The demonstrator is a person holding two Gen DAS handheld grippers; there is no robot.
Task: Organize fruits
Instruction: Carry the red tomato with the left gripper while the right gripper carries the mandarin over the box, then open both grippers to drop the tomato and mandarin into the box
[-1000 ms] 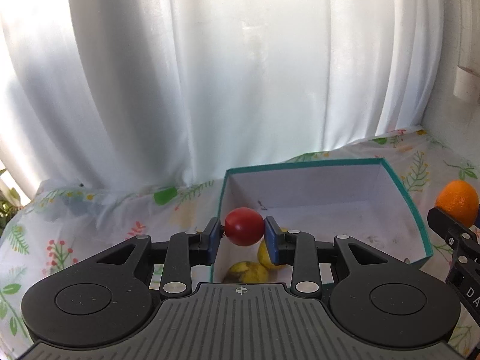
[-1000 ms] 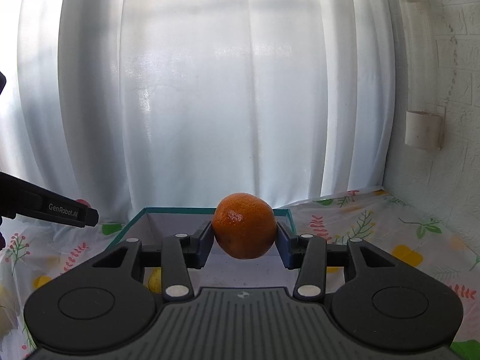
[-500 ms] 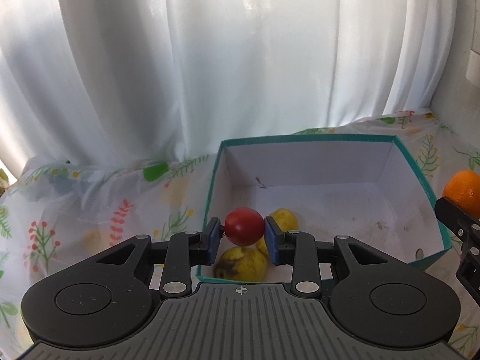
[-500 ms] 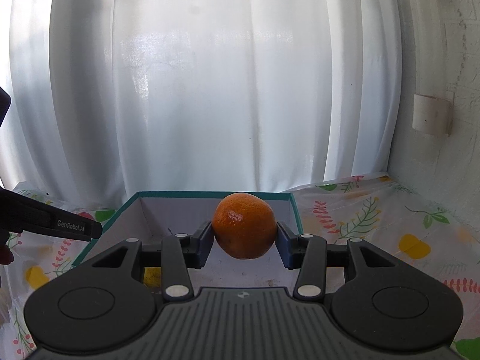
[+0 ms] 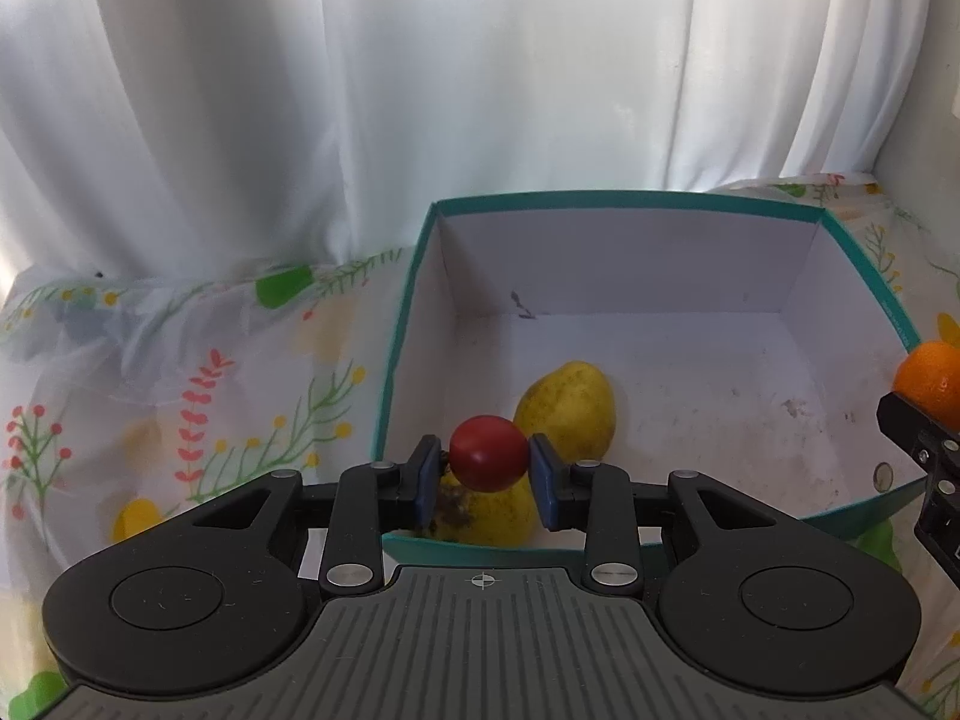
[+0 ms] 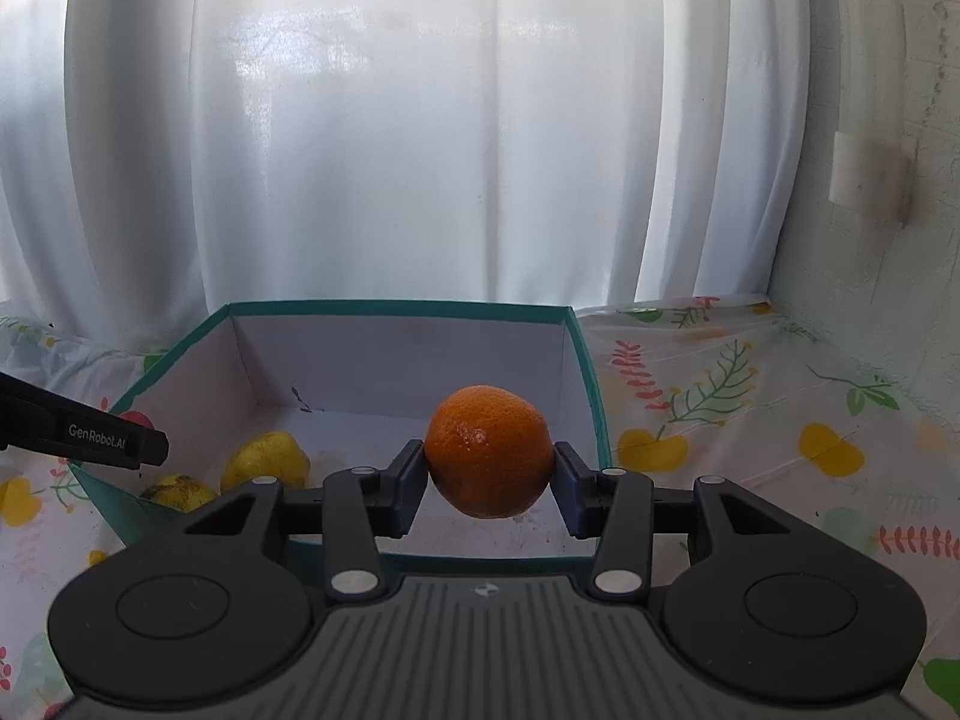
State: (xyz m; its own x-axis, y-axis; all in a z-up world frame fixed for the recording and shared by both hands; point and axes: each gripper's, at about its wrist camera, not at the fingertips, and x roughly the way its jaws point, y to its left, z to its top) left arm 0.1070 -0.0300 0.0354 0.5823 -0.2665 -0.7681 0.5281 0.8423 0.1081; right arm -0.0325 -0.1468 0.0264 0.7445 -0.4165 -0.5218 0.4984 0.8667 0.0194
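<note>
Left gripper jaws clamp tomato over box near-left corner, above two pears. Right gripper jaws clamp orange over bare right half. Curtain close behind.

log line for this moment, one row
left gripper: shut on red fruit | right gripper: shut on orange | box: two yellow pears

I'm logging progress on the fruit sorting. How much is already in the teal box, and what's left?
Done: two yellow pears lie in the white-lined teal cardboard box. In hand: the left tongs grip a small red round fruit above the box's near-left corner; the right tongs grip a round orange above its near edge. Left: releasing both. No other loose fruit shows.
</note>
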